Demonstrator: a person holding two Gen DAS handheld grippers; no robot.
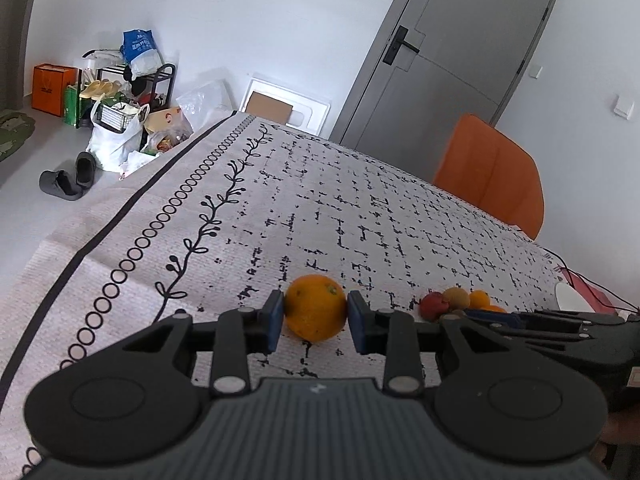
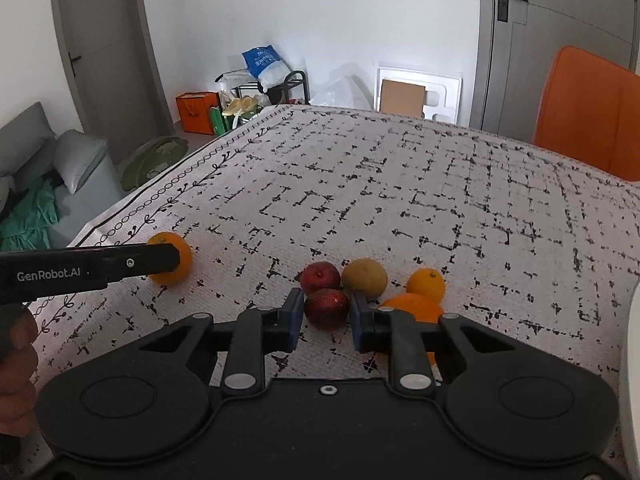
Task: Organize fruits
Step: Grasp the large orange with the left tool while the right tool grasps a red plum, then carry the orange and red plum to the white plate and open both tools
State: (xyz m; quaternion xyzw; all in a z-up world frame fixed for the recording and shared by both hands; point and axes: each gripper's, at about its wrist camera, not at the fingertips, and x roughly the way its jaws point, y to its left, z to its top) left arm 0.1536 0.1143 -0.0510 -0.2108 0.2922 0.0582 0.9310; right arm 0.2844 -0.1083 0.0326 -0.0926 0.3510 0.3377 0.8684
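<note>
My left gripper (image 1: 316, 318) is shut on an orange (image 1: 316, 304) that rests on the patterned tablecloth (image 1: 320, 200), a blue pad against each side. The right wrist view shows this orange (image 2: 178, 276) at the left, with the left gripper (image 2: 170, 259) across it. My right gripper (image 2: 326, 316) is shut on a dark red fruit (image 2: 326, 306). Close behind it lie another red fruit (image 2: 320, 276), a yellow-brown fruit (image 2: 364, 278) and two oranges (image 2: 426, 284). The left wrist view shows this cluster (image 1: 456, 300) at the right, with the right gripper (image 1: 492, 316) reaching in.
A white dish (image 2: 632, 360) shows at the right edge of the table. An orange chair (image 1: 492, 172) stands at the far right side. The table's left edge (image 1: 120, 216) drops to a floor with bags, slippers and a rack. A hand (image 2: 16, 364) holds the left tool.
</note>
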